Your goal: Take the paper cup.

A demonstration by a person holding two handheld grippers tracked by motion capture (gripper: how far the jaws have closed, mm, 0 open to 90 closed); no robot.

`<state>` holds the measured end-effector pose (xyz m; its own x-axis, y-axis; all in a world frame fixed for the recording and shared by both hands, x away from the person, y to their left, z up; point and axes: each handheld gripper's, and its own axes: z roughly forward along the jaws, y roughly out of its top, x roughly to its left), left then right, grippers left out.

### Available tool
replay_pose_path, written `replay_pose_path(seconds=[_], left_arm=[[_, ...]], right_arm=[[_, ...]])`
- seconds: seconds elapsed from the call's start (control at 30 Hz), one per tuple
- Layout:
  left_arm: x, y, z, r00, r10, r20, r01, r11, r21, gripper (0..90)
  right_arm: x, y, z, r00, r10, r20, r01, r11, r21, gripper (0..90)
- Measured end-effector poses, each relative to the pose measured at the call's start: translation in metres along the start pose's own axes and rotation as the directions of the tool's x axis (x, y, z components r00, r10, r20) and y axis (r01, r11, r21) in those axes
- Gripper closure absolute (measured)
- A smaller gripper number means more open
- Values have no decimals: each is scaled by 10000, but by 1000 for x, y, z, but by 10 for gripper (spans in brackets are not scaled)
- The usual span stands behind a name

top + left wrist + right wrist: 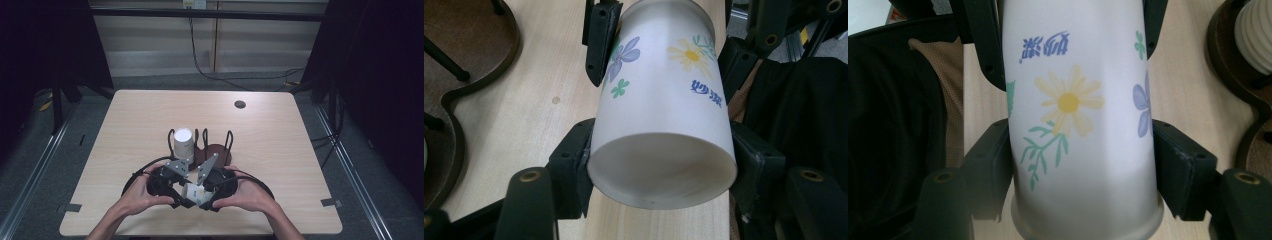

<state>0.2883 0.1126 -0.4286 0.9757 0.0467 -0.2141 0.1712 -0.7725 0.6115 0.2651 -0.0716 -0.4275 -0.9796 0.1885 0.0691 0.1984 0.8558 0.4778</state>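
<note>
From above, both hands hold a white paper cup (192,193) low over the tabletop (280,150) before a rack (216,150) carrying another cup (183,142); the left tool (661,150) clamps its empty open mouth, while the right tool (1083,160) clamps its flowered wall.

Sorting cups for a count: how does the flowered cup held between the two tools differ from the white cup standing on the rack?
The flowered cup lies sideways, clamped by both tools above the table edge; the white cup stands on the dark wooden rack, untouched. The flowered cup has a smooth wall printed with yellow and blue flowers; the white cup is ribbed, with no print visible. Both are pale and roughly cylindrical.
</note>
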Motion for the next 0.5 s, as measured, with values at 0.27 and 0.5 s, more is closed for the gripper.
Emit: replay_pose_path(seconds=[0.27,0.5], left_arm=[[0,-2,-2,9997,-232,-41,231,9995,-234,372],[-1,-4,-7,9991,-340,-237,330,9987,-401,373]], right_arm=[[-4,-5,-3,9992,396,-53,-399,9974,-596,233],[-8,-9,-15,9974,723,70,-707,9884,-1348,199]])
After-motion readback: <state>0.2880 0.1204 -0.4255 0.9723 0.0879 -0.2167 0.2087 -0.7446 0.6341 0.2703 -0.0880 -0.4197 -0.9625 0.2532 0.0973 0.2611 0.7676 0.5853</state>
